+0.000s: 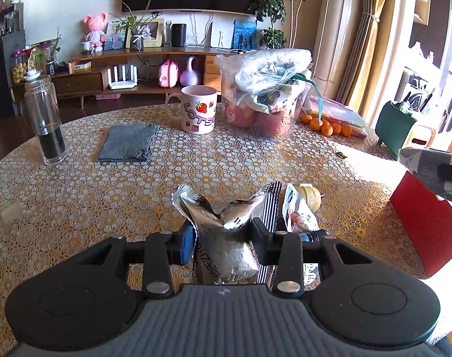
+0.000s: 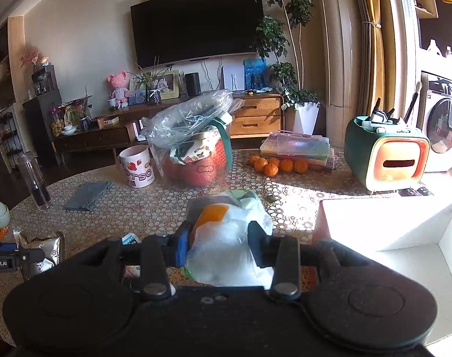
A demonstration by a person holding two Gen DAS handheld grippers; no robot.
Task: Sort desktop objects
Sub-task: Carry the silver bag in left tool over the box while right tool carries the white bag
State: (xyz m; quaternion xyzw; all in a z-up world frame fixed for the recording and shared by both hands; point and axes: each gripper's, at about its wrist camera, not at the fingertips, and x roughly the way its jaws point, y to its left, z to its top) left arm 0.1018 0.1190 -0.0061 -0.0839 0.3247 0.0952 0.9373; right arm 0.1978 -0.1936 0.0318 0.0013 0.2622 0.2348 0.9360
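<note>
Two grippers, both loaded. My left gripper [image 1: 223, 239] is clamped on a crinkly silver foil packet [image 1: 226, 238], lifted off the table [image 1: 107, 202], with more snack wrappers [image 1: 297, 208] lying just behind it at about 1 o'clock. My right gripper [image 2: 218, 245] is squeezing a white snack bag with an orange patch [image 2: 226, 244], and the open white box with red sides [image 2: 386, 223] sits at its 2 o'clock. Further back at 12 there's a strawberry mug [image 1: 197, 110], a plastic-covered tub [image 1: 264, 95] and some oranges [image 2: 278, 165].
</note>
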